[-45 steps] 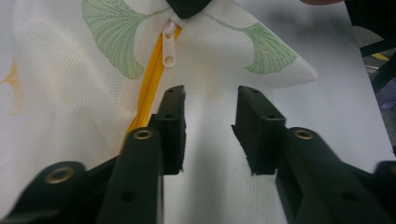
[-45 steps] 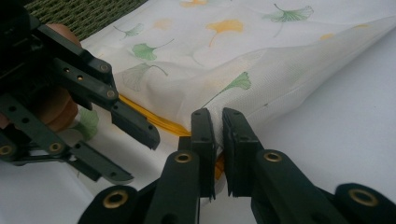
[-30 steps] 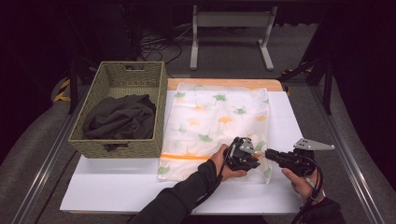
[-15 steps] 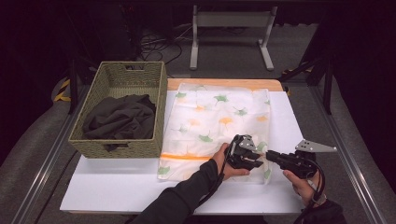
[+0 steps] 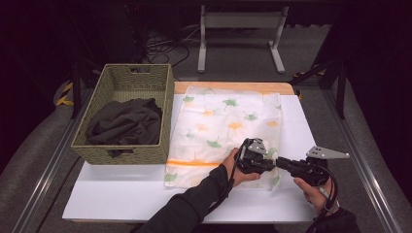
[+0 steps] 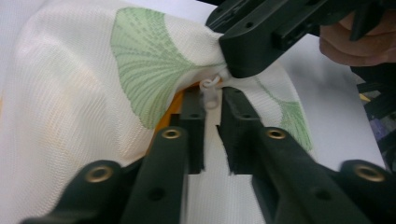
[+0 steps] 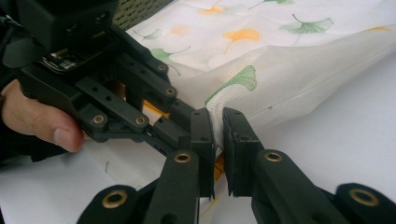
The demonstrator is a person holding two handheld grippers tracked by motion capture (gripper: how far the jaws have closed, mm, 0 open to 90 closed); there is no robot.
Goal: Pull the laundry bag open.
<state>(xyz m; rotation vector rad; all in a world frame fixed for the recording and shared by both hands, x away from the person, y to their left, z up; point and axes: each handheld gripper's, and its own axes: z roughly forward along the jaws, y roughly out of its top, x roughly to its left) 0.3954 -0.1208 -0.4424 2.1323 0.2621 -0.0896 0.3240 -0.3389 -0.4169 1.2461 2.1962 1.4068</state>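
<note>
The white mesh laundry bag printed with green and orange ginkgo leaves (image 5: 228, 131) is lying flat on the white tabletop (image 5: 121, 194), beside the woven olive basket (image 5: 145, 82) holding a dark crumpled garment (image 5: 124, 121) at the tabletop's left edge. Both grippers are working at the bag's near right corner, close to the tabletop's front edge. The left hand-held gripper (image 6: 212, 105) has just been closing its jaws, and they are now standing nearly together around the small white zipper pull (image 6: 208, 91); the pull is sitting between the pads, though a narrow gap is showing lower down. The right hand-held gripper (image 7: 218, 135) is clenching a raised fold of the bag's fabric beside the zipper, holding the corner off the tabletop. Compared with half a second ago, neither hand has shifted. Judged from this, the pull is now being secured, so the bag appears ready to be unzipped while the right gripper is bracing the fabric.
</note>
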